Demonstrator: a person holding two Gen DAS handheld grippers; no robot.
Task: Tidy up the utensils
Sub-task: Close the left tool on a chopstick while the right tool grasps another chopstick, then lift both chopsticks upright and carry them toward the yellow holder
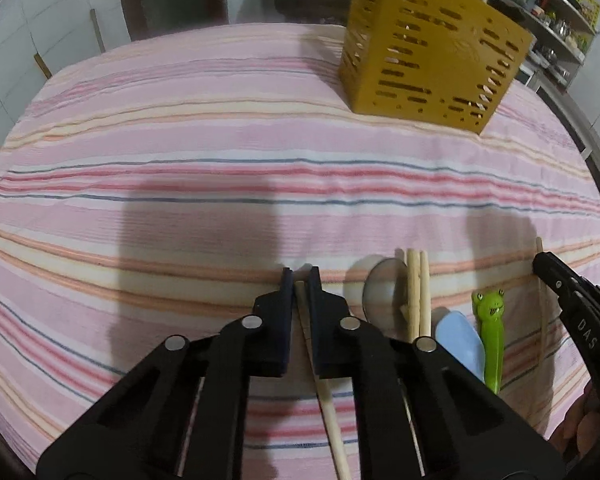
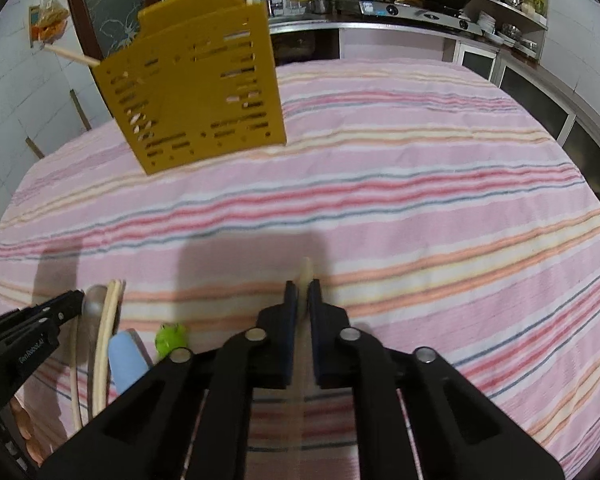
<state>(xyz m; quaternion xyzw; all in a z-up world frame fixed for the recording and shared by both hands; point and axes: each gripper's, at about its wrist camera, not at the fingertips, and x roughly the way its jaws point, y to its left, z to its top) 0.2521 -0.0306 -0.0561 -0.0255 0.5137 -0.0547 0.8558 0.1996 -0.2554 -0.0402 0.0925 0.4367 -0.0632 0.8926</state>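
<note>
— Where does the holder (image 1: 432, 48) stand?
— On the cloth (image 1: 220, 140), at the far side, with sticks in it.
— And nearer?
— A spoon (image 1: 382, 288), two chopsticks (image 1: 418, 292), a scoop (image 1: 460, 340) and a frog-headed piece (image 1: 490, 320) lie side by side, left to right.

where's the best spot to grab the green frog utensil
Grip the green frog utensil across its narrow handle just behind the frog head, coming from above with the claw straddling its width. It lies flat, lengthwise toward the camera, close beside the blue spoon, so the outer side is freer.
</note>
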